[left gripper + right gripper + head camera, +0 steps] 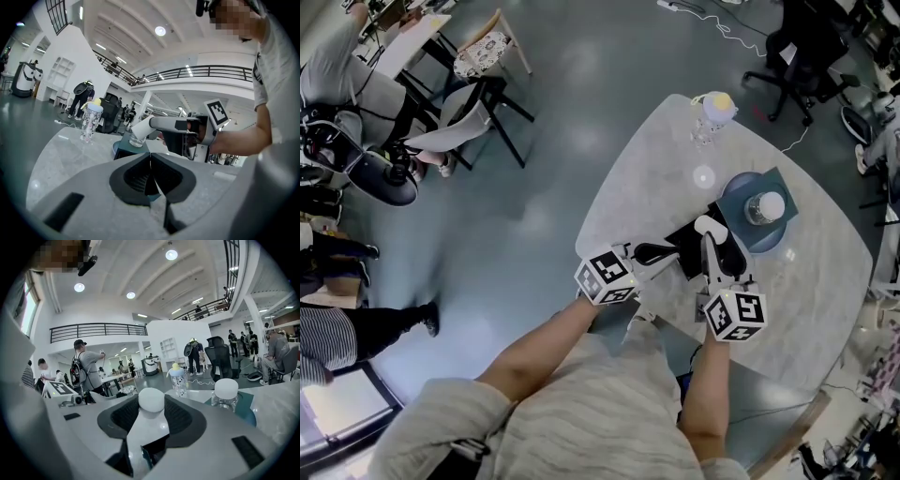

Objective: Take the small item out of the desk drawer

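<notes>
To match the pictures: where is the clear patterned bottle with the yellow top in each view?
Head view: clear patterned bottle with yellow top, upper right, grey table's far edge.
Left gripper view: bottle left of centre.
Right gripper view: bottle right of centre.
Shared landmark: clear jar with white lid.

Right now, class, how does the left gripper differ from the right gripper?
The left gripper has its fingers closed on nothing; the right gripper has its fingers closed on a white round-topped item. The left gripper points sideways toward the right gripper; the right gripper points away from the person. Both are held over the grey table.
</notes>
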`<state>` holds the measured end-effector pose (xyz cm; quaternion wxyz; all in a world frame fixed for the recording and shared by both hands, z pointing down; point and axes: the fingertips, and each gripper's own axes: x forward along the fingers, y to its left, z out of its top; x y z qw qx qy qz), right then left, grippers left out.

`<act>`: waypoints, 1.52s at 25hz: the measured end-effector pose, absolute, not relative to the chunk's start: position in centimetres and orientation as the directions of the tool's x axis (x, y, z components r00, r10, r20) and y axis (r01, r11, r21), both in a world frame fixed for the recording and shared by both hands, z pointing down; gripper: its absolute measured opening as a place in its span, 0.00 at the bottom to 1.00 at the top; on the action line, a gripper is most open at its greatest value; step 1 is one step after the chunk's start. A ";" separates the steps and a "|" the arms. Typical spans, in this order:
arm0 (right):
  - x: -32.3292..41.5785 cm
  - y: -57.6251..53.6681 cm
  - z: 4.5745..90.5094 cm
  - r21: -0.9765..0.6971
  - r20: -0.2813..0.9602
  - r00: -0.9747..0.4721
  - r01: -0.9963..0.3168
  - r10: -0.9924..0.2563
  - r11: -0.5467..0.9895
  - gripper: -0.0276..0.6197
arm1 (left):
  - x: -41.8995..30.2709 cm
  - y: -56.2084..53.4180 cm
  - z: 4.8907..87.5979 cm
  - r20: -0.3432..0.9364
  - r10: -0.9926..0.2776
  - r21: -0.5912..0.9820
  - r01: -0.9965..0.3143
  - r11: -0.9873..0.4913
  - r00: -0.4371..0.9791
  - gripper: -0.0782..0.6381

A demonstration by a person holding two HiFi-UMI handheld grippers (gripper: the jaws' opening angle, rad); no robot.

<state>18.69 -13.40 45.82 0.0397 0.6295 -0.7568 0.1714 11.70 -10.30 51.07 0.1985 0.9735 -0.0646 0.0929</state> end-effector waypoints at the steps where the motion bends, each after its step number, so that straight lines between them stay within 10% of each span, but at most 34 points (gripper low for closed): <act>1: 18.5 -13.2 45.5 -0.217 0.265 -0.210 -0.964 -0.941 0.154 0.30 | 11.6 -10.2 50.9 0.203 -0.091 0.372 -0.162 -0.914 0.975 0.13; 38: 13.5 -7.1 35.4 -0.289 -0.052 -0.381 -0.879 -0.923 0.379 0.30 | 9.4 -7.5 46.3 0.124 -0.151 0.330 -0.184 -0.926 0.981 0.13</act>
